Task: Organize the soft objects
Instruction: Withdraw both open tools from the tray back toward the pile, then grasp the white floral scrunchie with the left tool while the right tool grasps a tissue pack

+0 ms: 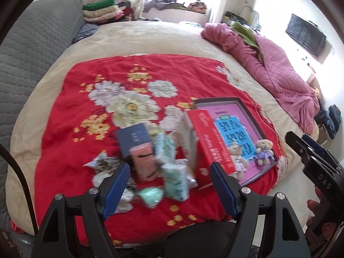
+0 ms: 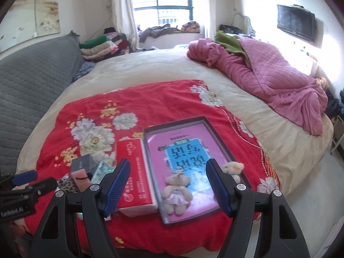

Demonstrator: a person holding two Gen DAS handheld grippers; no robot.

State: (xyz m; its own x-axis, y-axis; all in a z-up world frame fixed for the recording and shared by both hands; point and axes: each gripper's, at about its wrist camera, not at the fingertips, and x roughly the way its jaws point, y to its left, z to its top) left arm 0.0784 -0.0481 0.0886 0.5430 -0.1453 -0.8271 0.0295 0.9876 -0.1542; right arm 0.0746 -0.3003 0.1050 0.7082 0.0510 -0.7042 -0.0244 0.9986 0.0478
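Both claws spread empty, green tissue packs only in left view, wall painting only in right.

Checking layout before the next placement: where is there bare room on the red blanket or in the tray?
Free: the red blanket beyond the tray, and the tray's far half. Crowded: beside the red tissue pack, where small packs cluster; two teddy bears fill the tray's near end.

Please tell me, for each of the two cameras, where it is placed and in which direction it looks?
Left wrist: on the left gripper, open, looking down at small packets on the red blanket; the right gripper shows at its edge.
Right wrist: on the right gripper, open, above the tray with a teddy bear.
Shared: blanket, tray, red box, window.
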